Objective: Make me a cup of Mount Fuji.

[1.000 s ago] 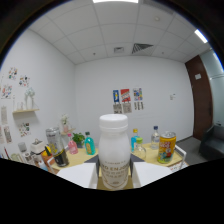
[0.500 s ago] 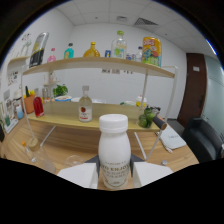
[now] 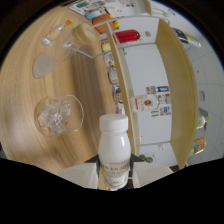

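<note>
The gripper [image 3: 114, 172] is closed tight on a white bottle [image 3: 114, 147], one finger on each side. A glass bowl of ice [image 3: 58, 115] sits on the wooden table [image 3: 30, 90], just ahead and to the left.

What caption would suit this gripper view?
Hand-held gripper clamps a white milk bottle, tipped sideways beside a glass of ice on the wooden counter.

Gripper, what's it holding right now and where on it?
The gripper holds a white bottle by its lower body, a finger pressed on each side.
</note>
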`<state>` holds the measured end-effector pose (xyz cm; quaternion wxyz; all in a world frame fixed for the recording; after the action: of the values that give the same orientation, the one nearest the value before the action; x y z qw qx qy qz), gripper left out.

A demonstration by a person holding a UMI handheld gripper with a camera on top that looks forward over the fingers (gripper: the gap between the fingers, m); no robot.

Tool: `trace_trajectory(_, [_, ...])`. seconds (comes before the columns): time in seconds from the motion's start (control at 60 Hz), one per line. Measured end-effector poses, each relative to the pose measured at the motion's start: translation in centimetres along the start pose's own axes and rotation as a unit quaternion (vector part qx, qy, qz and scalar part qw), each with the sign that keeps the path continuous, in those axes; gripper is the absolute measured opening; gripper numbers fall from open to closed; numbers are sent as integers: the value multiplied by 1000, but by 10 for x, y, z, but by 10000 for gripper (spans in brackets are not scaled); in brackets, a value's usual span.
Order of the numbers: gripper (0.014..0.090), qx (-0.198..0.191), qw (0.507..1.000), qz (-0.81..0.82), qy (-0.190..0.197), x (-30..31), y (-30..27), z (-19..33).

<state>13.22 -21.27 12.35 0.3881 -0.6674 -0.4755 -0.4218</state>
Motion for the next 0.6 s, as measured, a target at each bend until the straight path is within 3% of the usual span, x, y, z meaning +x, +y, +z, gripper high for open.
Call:
trace_trajectory(0.333, [472,-3,967,-252,25,8,-13,7])
trace_trajectory(0.6, [474,4,958,-284,23,2,-18,7])
